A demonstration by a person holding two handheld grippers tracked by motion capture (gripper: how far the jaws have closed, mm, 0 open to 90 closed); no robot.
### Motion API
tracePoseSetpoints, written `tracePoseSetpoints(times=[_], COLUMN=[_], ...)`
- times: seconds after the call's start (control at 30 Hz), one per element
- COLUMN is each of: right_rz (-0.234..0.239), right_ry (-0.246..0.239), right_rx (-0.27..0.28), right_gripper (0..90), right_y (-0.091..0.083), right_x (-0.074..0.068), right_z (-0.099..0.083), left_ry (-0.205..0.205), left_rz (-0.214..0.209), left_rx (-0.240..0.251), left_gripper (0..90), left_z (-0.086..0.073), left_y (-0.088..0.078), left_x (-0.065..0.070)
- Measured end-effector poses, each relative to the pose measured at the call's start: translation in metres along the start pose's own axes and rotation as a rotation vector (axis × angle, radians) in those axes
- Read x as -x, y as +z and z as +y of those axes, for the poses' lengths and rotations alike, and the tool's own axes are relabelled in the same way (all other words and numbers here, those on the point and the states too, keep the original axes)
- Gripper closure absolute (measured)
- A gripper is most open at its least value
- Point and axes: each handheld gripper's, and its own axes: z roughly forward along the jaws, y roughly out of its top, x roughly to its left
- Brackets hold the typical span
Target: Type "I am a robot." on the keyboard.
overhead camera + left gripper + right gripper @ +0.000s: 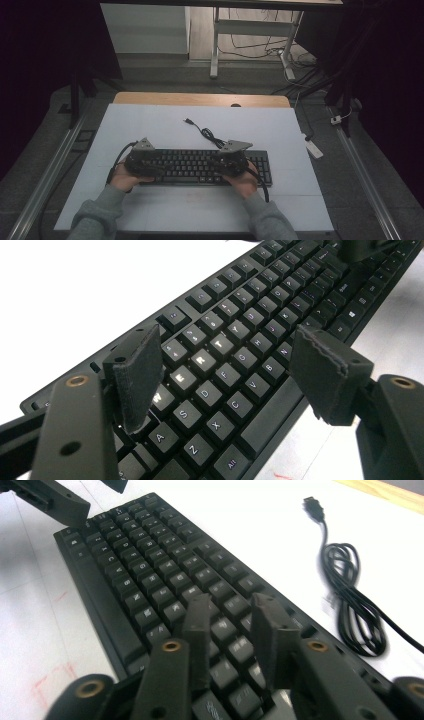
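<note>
Nearby, coiled cable (207, 133) behind keyboard (200, 167)

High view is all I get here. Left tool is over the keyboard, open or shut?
Observer: Open. The left tool has its jaws spread wide over the keyboard, above the lit QWERTY keys.
Operator: Right one?
Observer: The right tool has a narrow gap between its jaws, and nothing is gripped.
Operator: Cable plugged in?
Observer: No. The USB plug lies free on the white sheet, with the cable coiled beside the keyboard.
</note>
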Motion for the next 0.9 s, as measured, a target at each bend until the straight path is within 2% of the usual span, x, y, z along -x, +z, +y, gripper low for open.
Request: tracePoseSetpoints(times=[0.23, 0.47, 0.6, 0.9], right_rz=[-0.026, -0.057, -0.063, -0.065], right_ry=[-0.003, 0.023, 0.032, 0.021], right_rx=[0.011, 0.025, 0.038, 0.043], right_gripper=[59.1, 55.9, 55.3, 55.2], right_y=[-0.026, -0.049, -0.054, -0.054], right_x=[0.004, 0.012, 0.016, 0.015], right_z=[-0.017, -0.035, -0.039, -0.037], left_ry=[-0.012, -0.02, -0.014, -0.011], left_rz=[0.002, 0.002, 0.007, 0.015], left_rx=[0.001, 0.002, 0.001, 0.008], left_gripper=[29.9, 30.0, 30.1, 30.9], left_z=[0.0, 0.0, 0.0, 0.0], left_y=[0.0, 0.0, 0.001, 0.0], left_x=[-0.001, -0.003, -0.002, -0.001])
